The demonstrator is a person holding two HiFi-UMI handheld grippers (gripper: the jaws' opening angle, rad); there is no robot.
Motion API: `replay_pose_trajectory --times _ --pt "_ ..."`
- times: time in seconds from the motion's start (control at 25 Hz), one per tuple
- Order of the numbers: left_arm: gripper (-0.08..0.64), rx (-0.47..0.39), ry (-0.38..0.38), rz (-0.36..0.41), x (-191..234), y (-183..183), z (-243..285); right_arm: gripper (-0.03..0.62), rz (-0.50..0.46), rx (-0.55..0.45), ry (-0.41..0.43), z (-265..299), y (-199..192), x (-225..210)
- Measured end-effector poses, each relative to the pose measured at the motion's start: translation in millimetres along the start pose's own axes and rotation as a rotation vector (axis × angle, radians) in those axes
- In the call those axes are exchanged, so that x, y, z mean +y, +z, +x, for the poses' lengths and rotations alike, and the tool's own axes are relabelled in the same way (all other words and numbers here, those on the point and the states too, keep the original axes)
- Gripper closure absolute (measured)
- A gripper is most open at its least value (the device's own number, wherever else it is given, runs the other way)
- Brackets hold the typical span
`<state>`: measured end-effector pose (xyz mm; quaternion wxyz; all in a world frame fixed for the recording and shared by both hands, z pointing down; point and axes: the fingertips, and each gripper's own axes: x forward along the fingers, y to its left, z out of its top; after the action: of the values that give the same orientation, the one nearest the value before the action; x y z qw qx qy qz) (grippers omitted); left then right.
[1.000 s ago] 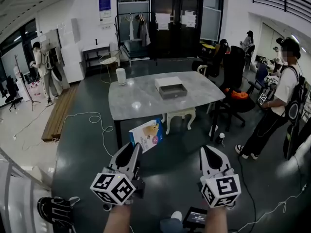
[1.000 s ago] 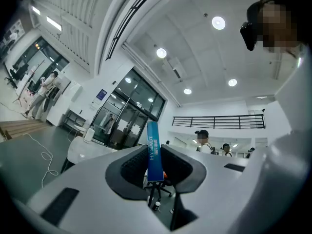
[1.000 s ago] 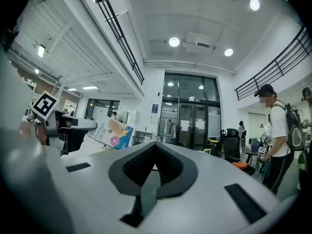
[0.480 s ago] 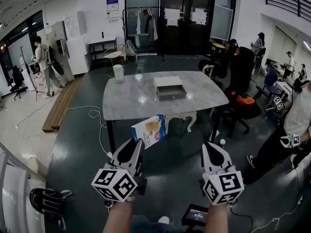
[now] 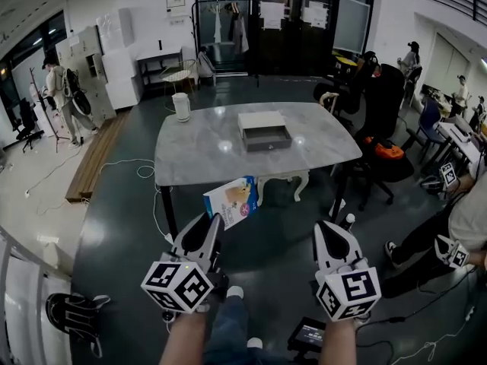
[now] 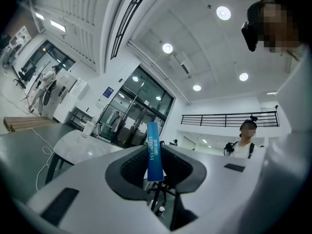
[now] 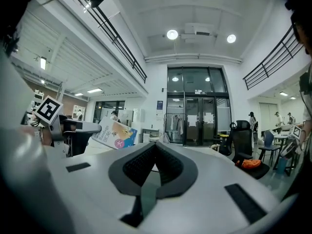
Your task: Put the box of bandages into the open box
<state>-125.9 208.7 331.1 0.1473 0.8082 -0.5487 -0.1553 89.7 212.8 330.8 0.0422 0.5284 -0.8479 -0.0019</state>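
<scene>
Head view: my left tool (image 5: 212, 223) grips the bandages (image 5: 230, 201), and my right tool (image 5: 325, 229) is closed and empty. The open box (image 5: 265, 132) sits on the table (image 5: 190, 154) well ahead, so carrying and placing are left.

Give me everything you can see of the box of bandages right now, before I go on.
The box of bandages is a thin, flat carton, apparently cardboard. Its face is white and blue, with a tan cartoon picture and a round pink mark, and its narrow edge is blue with white print. It looks closed and undamaged. The left gripper has its jaws clamped on the lower part, holding the box tilted in the air, on the near side of the table. Nothing else touches it.
</scene>
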Motion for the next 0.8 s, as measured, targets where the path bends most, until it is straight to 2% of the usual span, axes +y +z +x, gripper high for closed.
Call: replay_pose_trajectory --times 0.36,0.8 --pt "0.468 0.006 -0.049 -0.004 10 6 65 0.568 -0.016 -0.004 -0.043 43 11 -36" --pt "0.469 0.013 -0.087 -0.016 56 25 161 0.568 -0.041 0.006 -0.087 132 20 -69"
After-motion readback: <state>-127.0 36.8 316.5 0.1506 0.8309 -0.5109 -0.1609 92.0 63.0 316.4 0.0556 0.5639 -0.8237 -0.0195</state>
